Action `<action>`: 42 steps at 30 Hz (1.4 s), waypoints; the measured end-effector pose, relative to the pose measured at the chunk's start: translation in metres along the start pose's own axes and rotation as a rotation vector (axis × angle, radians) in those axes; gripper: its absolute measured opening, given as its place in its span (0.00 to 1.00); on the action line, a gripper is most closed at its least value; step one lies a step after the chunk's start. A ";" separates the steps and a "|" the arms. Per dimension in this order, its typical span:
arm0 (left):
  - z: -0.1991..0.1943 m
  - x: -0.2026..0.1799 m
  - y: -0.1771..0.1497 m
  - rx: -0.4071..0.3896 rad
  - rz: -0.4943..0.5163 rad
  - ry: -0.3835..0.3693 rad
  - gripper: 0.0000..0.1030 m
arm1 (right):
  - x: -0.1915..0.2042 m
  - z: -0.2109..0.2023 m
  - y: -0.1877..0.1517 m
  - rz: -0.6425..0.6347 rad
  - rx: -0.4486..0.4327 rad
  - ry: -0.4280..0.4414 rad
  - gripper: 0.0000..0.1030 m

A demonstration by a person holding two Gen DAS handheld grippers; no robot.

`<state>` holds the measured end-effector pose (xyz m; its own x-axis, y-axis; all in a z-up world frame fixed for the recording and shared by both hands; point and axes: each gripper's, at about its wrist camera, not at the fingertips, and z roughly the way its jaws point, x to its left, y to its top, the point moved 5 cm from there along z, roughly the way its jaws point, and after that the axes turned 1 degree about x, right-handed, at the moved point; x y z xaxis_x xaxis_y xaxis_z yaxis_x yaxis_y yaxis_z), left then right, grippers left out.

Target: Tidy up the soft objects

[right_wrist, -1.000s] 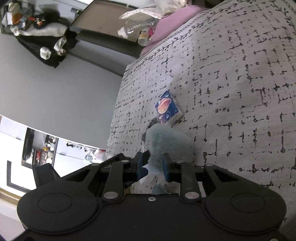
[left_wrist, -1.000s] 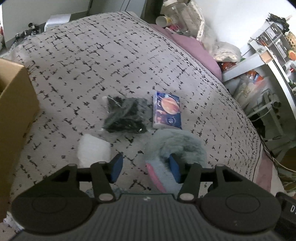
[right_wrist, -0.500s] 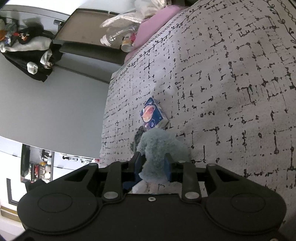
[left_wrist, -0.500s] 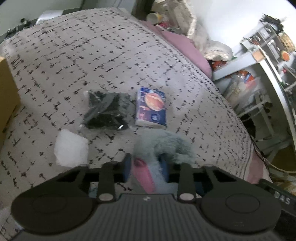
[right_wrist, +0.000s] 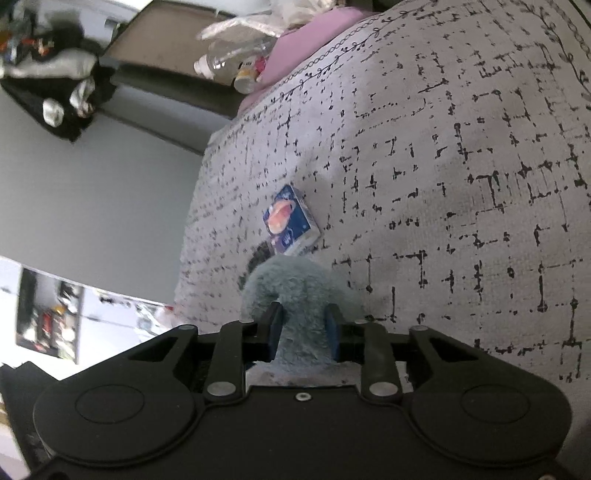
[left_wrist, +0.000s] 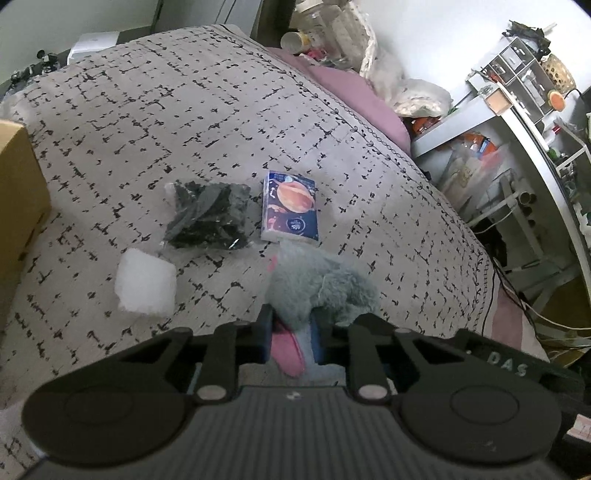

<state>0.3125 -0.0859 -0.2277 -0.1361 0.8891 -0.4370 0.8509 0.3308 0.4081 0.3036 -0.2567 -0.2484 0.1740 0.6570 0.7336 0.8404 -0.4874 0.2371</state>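
Note:
A grey-blue fluffy slipper (left_wrist: 325, 284) with a pink sole lies on the patterned bedspread (left_wrist: 184, 110). My left gripper (left_wrist: 290, 341) is shut on its near end, pink sole between the pads. My right gripper (right_wrist: 303, 332) is shut on the same slipper (right_wrist: 295, 288) from another side. A blue tissue pack with a planet picture (left_wrist: 290, 206) lies just beyond it, also in the right wrist view (right_wrist: 290, 225). A black item in clear plastic (left_wrist: 207, 214) and a white soft block (left_wrist: 146, 282) lie to the left.
A cardboard box (left_wrist: 18, 206) stands at the left edge. A pink pillow (left_wrist: 351, 96) and bottles (left_wrist: 317, 22) are at the bed's far end. Cluttered shelves (left_wrist: 517, 92) and cables stand right of the bed.
My left gripper went from open beside the slipper to shut on its pink-soled end. My right gripper kept its hold on the slipper while its view shifted a little.

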 end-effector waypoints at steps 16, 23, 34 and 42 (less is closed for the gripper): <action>-0.058 -0.007 -0.005 -0.064 0.026 -0.009 0.18 | 0.035 -0.042 -0.018 -0.089 -0.058 0.030 0.12; -0.090 -0.005 -0.003 -0.107 0.032 -0.026 0.18 | 0.063 -0.058 -0.027 -0.131 -0.088 0.036 0.12; -0.138 0.010 -0.001 -0.178 0.014 -0.058 0.18 | 0.107 -0.077 -0.045 -0.218 -0.126 0.057 0.12; -0.166 0.024 -0.002 -0.220 -0.001 -0.074 0.18 | 0.134 -0.084 -0.061 -0.271 -0.142 0.070 0.12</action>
<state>0.2231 -0.0125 -0.1060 -0.0923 0.8658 -0.4918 0.7188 0.3997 0.5688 0.2323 -0.1878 -0.1111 -0.0861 0.7353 0.6723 0.7703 -0.3788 0.5130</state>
